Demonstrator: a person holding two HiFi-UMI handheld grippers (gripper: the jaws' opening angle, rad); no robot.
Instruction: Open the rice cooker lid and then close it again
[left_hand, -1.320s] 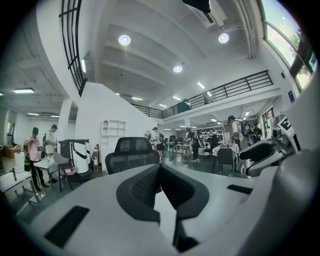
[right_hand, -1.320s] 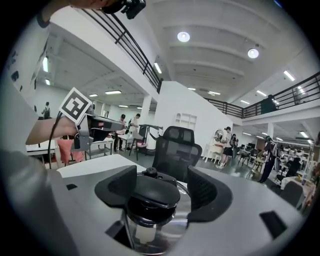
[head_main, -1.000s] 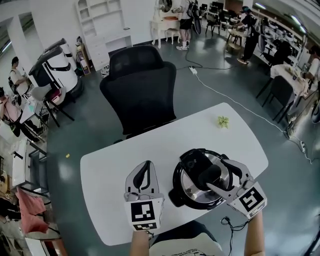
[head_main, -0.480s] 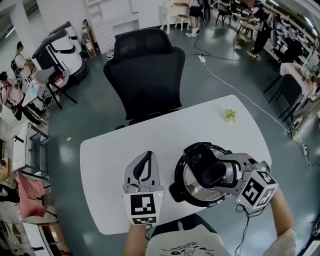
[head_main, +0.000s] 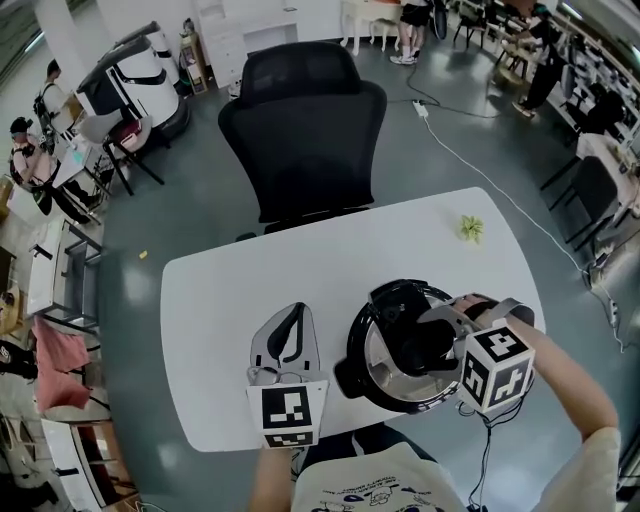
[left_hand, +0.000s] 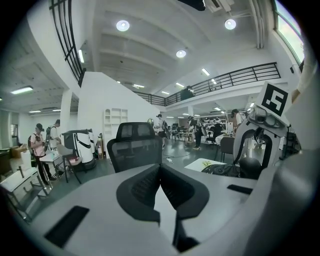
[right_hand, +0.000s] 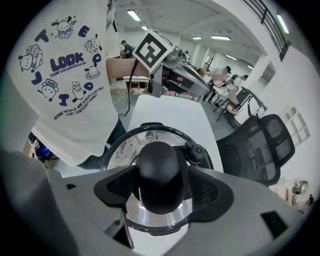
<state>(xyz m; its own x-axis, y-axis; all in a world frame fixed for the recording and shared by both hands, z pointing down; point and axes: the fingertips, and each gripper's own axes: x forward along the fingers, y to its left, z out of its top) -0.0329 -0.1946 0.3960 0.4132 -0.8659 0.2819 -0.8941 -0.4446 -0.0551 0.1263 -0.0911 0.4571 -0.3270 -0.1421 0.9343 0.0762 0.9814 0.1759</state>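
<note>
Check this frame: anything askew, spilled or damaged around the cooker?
Nothing stands out. The rice cooker sits upright on the white table, its lid apparently seated, with the right gripper shut on the black knob. The left gripper is shut and empty beside it. No spill is visible.

The round black rice cooker (head_main: 349, 352) stands upright at the front edge of the white table (head_main: 250, 285), toward the right end. Its shiny metal lid (head_main: 380, 350) lies closed on it, a black knob (right_hand: 159, 175) in the middle.
</note>
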